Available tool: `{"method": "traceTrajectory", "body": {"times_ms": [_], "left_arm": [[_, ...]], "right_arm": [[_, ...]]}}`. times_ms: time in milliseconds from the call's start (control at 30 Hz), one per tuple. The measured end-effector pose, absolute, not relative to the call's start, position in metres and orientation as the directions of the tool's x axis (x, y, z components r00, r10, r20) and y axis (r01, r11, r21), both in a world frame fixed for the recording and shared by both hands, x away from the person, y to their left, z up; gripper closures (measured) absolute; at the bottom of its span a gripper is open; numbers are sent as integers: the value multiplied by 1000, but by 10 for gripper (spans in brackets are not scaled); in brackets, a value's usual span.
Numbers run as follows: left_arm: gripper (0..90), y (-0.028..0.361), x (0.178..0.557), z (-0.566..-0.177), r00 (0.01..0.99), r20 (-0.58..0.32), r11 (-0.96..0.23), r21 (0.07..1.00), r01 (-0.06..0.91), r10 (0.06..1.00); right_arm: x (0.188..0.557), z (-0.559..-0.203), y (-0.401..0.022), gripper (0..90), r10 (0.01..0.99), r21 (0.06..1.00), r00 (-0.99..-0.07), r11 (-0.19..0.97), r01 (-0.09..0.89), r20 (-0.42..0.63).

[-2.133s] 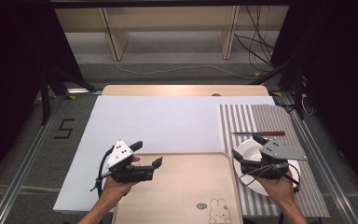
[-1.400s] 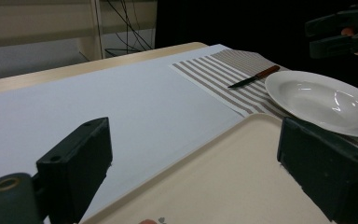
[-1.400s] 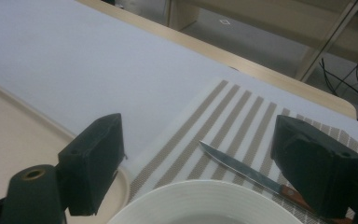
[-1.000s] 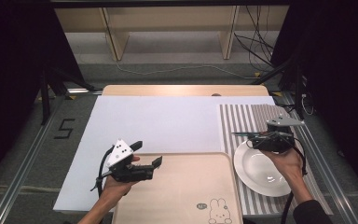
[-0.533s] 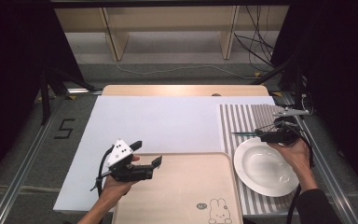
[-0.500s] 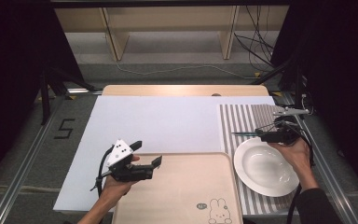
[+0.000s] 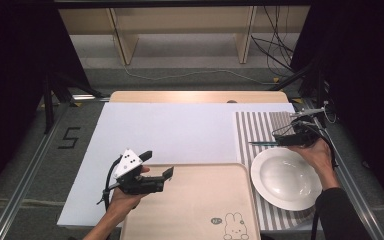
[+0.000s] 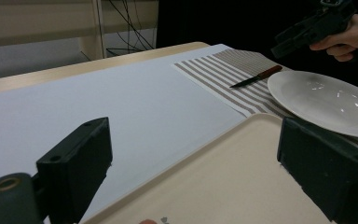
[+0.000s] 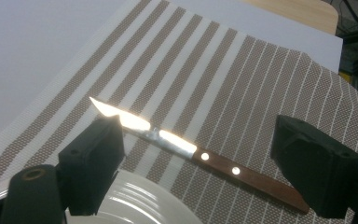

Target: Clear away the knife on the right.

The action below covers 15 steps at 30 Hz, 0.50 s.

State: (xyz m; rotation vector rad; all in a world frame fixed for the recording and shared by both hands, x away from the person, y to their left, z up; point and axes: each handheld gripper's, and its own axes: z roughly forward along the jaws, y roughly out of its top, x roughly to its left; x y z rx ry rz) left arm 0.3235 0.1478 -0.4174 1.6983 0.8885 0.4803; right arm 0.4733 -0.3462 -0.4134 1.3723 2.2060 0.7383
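Note:
A knife [image 9: 214, 163] with a brown wooden handle and a shiny blade lies on the striped placemat [image 7: 260, 125], just beyond the white plate [image 7: 285, 177]. My right gripper [image 7: 282, 137] hovers open right over the knife, one jaw on each side of it in the right gripper view [image 9: 200, 163]. In the high view the hand covers the handle and only the knife's blade [image 7: 261, 143] pokes out to the left. My left gripper [image 7: 157, 163] is open and holds nothing, above the left far corner of the beige tray [image 7: 200, 200].
A white sheet [image 7: 180, 130] covers most of the wooden table. The tray has a bunny print [image 7: 232, 222] near its front edge. The plate's rim touches the tray's right side [image 8: 279, 119]. Cables and shelf legs stand beyond the table's far edge.
My right gripper has left the plate and moved away across the placemat until it is over the knife. The plate stays put. The left gripper has not moved.

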Motion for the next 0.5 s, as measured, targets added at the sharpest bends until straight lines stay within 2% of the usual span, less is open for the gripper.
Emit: {"method": "traceTrajectory", "body": {"times_ms": [500], "left_arm": [[100, 148, 324, -417, 636, -125, -109, 942, 316, 762]], "right_arm": [[496, -426, -352, 189, 906, 565, -417, 382, 731, -74]]}}
